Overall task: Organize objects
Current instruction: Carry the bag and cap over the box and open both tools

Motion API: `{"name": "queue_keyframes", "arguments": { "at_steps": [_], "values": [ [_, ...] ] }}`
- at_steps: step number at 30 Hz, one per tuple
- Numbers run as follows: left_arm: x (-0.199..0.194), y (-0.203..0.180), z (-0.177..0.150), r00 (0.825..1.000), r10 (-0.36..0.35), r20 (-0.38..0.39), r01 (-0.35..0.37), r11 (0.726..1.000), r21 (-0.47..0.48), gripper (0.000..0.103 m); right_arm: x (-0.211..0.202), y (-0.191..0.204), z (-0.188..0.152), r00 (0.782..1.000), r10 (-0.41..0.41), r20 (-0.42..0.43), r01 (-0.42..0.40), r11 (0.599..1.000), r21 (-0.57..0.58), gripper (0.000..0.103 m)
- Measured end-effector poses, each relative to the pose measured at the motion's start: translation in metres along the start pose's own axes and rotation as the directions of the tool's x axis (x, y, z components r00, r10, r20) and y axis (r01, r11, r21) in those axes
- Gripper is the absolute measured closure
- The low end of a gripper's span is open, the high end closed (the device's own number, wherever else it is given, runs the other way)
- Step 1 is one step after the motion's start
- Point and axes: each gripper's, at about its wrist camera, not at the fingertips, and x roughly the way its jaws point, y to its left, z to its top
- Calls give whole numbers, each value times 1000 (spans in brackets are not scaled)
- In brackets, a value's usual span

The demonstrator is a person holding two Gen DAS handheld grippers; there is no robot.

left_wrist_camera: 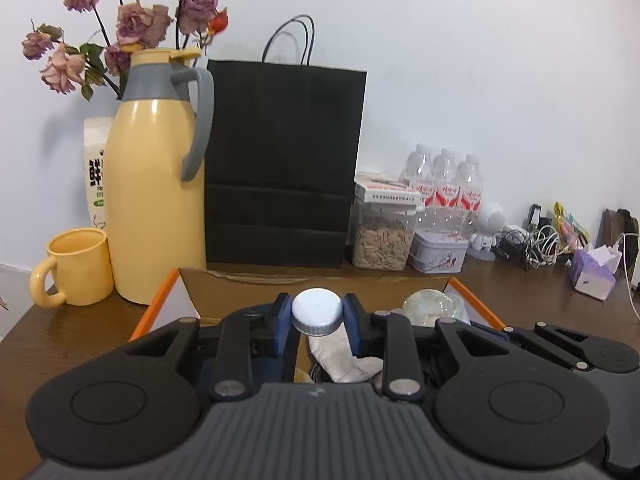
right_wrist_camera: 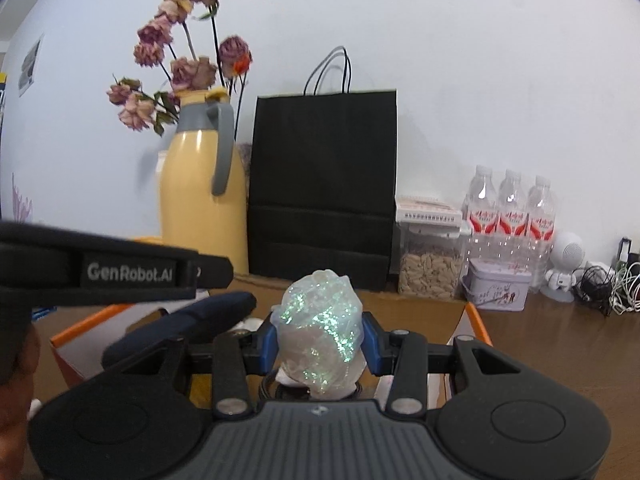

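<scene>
My left gripper (left_wrist_camera: 317,314) is shut on a small bottle with a white ribbed cap (left_wrist_camera: 317,310), held above an open cardboard box with orange-edged flaps (left_wrist_camera: 158,300). White crumpled material lies in the box under the cap. My right gripper (right_wrist_camera: 319,336) is shut on a crumpled ball of iridescent film (right_wrist_camera: 320,330), also above the box (right_wrist_camera: 474,318). In the left wrist view, the film ball (left_wrist_camera: 430,305) shows to the right of the cap. The left gripper's black body (right_wrist_camera: 120,270) crosses the left side of the right wrist view.
On the wooden table behind the box stand a yellow thermos jug (left_wrist_camera: 156,176), a yellow mug (left_wrist_camera: 78,266), a black paper bag (left_wrist_camera: 282,164), a clear jar of seeds (left_wrist_camera: 382,236), a lilac tin (left_wrist_camera: 438,254), water bottles (left_wrist_camera: 444,184) and tangled cables (left_wrist_camera: 532,246). Dried roses (left_wrist_camera: 132,20) rise behind the jug.
</scene>
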Motion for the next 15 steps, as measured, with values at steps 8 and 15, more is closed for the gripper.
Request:
{"name": "queue_keyframes", "arguments": {
  "at_steps": [8, 15],
  "values": [
    [2, -3, -8, 1000, -2, -12, 3, 1000, 30, 74, 4, 0, -7, 1000, -5, -30, 5, 1000, 1, 60],
    [-5, 0, -8, 1000, 21, 18, -22, 1000, 19, 5, 0, -6, -8, 999, -8, -36, 9, 999, 33, 13]
  ]
}}
